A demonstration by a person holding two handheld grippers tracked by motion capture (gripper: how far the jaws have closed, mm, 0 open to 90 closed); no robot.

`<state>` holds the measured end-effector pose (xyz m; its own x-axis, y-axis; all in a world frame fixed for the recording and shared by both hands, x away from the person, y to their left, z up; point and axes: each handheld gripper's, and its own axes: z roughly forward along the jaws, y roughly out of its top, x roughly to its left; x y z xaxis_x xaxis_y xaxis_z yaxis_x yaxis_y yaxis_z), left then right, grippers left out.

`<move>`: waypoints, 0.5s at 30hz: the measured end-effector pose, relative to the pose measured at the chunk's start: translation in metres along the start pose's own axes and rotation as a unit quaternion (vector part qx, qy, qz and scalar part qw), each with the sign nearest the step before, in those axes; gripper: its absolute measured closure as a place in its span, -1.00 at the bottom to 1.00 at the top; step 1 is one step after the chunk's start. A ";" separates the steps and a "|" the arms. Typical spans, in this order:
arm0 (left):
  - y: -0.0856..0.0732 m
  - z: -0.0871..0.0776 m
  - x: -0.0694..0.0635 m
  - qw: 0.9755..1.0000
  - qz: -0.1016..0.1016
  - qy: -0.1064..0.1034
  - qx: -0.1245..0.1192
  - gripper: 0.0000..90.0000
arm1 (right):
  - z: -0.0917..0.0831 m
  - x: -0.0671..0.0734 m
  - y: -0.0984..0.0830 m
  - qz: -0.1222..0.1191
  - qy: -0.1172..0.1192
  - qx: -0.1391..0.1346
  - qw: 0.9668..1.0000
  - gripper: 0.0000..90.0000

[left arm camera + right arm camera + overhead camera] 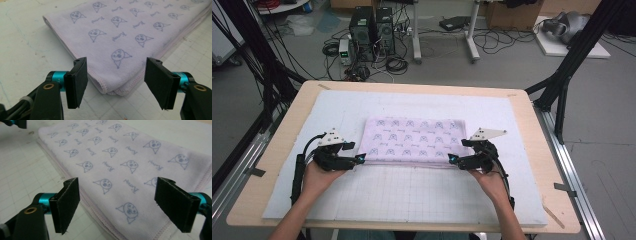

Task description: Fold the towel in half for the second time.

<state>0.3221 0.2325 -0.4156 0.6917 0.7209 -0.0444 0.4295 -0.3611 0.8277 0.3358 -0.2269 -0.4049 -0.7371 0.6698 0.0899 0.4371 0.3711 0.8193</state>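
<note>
A pale lilac towel [412, 141] printed with small blue cartoon faces lies folded into a flat rectangle on the white gridded mat [412, 195]. My left gripper [360, 158] is open at the towel's near left corner [110, 87], jaws on either side of that corner and not touching it. My right gripper [452, 160] is open at the near right corner [130, 220], which lies between its wide-spread pads [66, 205]. The towel [112, 162] shows several stacked layers along its near edge.
The mat covers a light wooden table [282, 150]. Black frame legs [562, 85] stand at both far corners. Computer towers [372, 32], cables and a white stand sit on the floor beyond the table.
</note>
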 end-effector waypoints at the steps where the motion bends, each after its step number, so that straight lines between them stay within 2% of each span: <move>1: -0.001 -0.002 0.000 1.000 -0.002 0.002 -0.002 -0.24 | 0.000 0.003 0.001 -0.009 -0.017 0.005 1.000 -0.63; 5: -0.004 -0.007 -0.003 1.000 -0.016 0.000 -0.009 -0.41 | -0.002 0.006 0.002 -0.007 -0.007 0.006 1.000 -0.71; 7: -0.005 -0.009 -0.004 1.000 -0.016 -0.004 -0.010 -0.44 | -0.004 0.006 0.002 -0.005 -0.004 0.007 1.000 -0.73; 12: -0.006 -0.013 -0.007 1.000 -0.012 0.003 -0.010 -0.56 | -0.011 0.008 -0.001 -0.011 0.000 0.003 1.000 -0.73; 15: -0.007 -0.015 -0.008 1.000 -0.016 0.000 -0.011 -0.63 | -0.017 0.009 -0.004 -0.012 0.000 0.001 1.000 -0.73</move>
<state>0.3049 0.2383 -0.4128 0.6777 0.7318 -0.0719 0.4388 -0.3240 0.8381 0.3192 -0.2331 -0.3976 -0.7474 0.6605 0.0712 0.4206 0.3875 0.8203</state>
